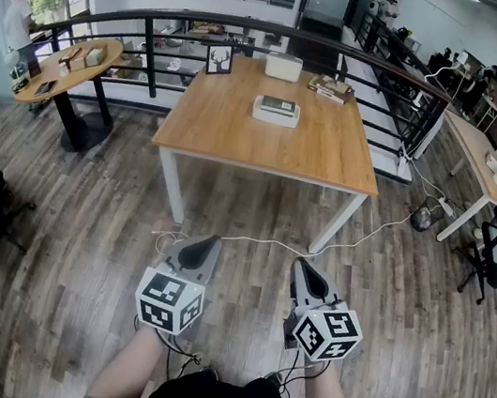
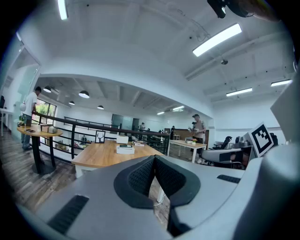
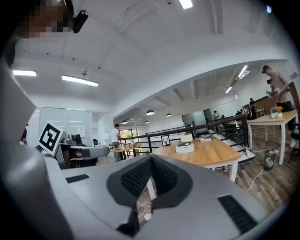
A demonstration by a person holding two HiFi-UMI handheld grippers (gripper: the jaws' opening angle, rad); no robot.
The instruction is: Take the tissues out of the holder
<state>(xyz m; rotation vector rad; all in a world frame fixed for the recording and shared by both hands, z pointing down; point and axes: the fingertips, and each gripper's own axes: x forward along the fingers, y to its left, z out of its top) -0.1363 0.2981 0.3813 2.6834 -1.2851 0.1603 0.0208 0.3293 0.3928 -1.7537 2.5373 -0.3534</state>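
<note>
The tissue holder [image 1: 277,110], a low white box with a dark top, lies flat on the bench [image 1: 240,139], toward twelve o'clock of centre.

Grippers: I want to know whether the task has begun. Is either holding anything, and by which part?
Nothing is held. The left gripper and the right gripper are both shut with nothing between them, away from the wooden table.

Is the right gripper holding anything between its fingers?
No, the fingers of the right gripper are pressed together with nothing between them.
</note>
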